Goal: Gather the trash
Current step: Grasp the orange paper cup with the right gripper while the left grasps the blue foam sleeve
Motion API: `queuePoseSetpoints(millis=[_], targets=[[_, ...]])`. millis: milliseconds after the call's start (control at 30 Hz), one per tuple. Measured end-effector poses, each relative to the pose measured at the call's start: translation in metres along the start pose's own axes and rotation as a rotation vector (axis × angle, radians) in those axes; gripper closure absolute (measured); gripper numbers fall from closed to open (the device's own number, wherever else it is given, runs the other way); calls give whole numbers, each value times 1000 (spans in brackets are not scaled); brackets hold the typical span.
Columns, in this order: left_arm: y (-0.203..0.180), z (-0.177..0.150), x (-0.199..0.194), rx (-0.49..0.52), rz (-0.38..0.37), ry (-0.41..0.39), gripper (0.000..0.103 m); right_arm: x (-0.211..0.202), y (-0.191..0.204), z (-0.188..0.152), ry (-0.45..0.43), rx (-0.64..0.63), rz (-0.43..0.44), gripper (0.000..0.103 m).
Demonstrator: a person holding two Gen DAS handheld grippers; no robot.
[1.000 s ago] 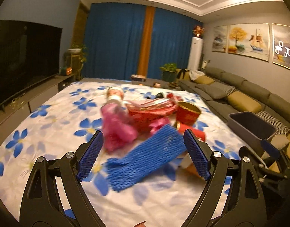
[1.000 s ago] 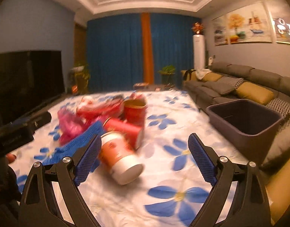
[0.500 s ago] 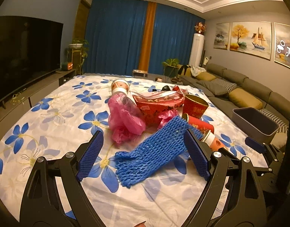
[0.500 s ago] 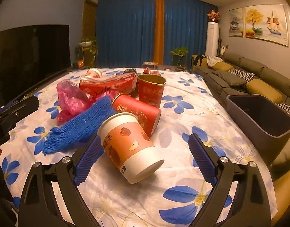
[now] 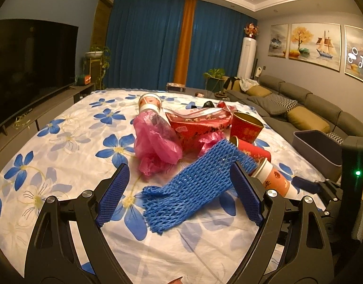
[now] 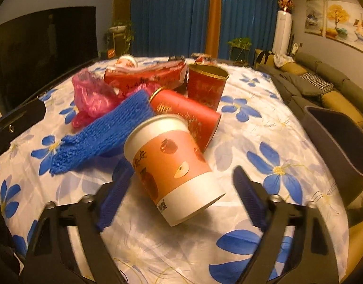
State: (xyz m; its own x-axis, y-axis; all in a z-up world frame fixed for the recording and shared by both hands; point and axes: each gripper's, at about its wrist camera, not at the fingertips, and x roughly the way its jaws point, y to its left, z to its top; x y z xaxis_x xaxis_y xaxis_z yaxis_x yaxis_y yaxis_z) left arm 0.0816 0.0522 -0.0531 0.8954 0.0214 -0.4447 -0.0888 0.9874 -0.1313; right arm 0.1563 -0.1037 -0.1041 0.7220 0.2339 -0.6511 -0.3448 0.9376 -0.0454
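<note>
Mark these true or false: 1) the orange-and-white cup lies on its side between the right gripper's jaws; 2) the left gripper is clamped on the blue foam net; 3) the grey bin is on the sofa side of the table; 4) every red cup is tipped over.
1) True: the orange-and-white cup lies tipped between the jaws of the right gripper, which have just been closing, pads not yet touching.
2) False: the left gripper is open around the blue foam net.
3) True: the grey bin sits there.
4) False: one red cup stands upright.
</note>
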Motion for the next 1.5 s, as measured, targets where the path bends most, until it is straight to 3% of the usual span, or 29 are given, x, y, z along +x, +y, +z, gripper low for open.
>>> queuePoseSetpoints(millis=[200, 467, 767, 1033, 1167, 1267, 1367, 1467, 1500], targets=[[-3, -1, 5, 13, -7, 23, 18, 1, -5, -3, 16, 24, 31, 41], [-13, -3, 25, 59, -41, 106, 18, -17, -22, -5, -42, 91, 33, 42], [2, 0, 57, 49, -21, 214, 18, -45, -36, -2, -116, 133, 24, 42], [4, -7, 85, 40, -20, 364, 28, -58, -36, 3, -151, 135, 31, 42], [2, -11, 96, 52, -11, 427, 37, -61, -39, 4, -157, 144, 31, 42], [2, -12, 95, 55, -7, 425, 42, -62, -39, 3, -159, 147, 30, 42], [3, -11, 94, 51, 18, 419, 62, -64, -38, 3, -164, 154, 30, 42], [3, -11, 93, 54, 1, 419, 86, -66, -38, 2, -168, 153, 27, 42], [1, -11, 93, 60, -5, 419, 89, -67, -38, 2, -170, 153, 24, 42]])
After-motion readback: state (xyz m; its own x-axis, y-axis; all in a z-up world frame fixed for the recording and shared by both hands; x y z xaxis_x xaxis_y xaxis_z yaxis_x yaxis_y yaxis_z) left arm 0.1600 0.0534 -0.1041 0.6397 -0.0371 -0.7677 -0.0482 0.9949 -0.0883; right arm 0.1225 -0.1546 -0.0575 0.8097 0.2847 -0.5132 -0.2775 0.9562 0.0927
